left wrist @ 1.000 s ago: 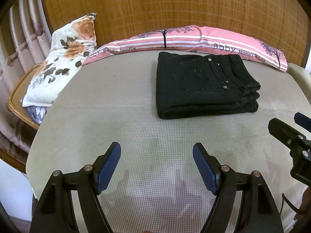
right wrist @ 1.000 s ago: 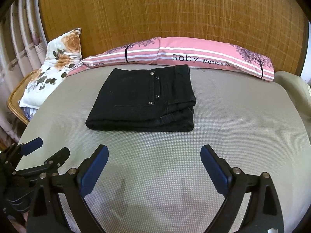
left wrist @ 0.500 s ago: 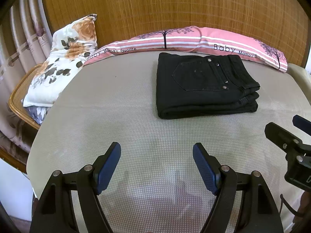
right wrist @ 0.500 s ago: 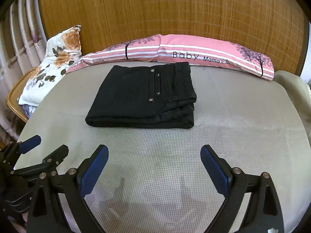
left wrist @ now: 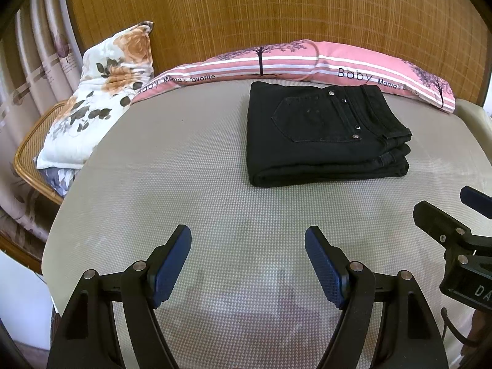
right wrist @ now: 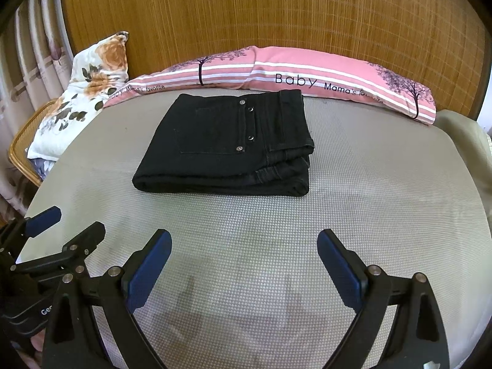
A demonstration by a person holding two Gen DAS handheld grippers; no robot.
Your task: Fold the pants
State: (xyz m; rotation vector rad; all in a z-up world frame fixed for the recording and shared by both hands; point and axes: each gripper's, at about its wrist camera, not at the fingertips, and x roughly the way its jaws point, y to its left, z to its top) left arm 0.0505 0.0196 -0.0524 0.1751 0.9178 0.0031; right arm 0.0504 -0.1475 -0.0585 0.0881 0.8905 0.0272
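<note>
Since a second ago I see nothing shifted; both tongs keep their places. Left tongs [left wrist: 247,256]: spread wide, empty, above the bed [left wrist: 184,184]. Right tongs [right wrist: 244,259]: spread wide, empty, just beside the left. Black pants [right wrist: 227,150]: folded into a neat stack, lying ahead of both tongs, well apart. Pink pillow [right wrist: 307,73]: beyond the pants, along the headboard [right wrist: 246,9].
</note>
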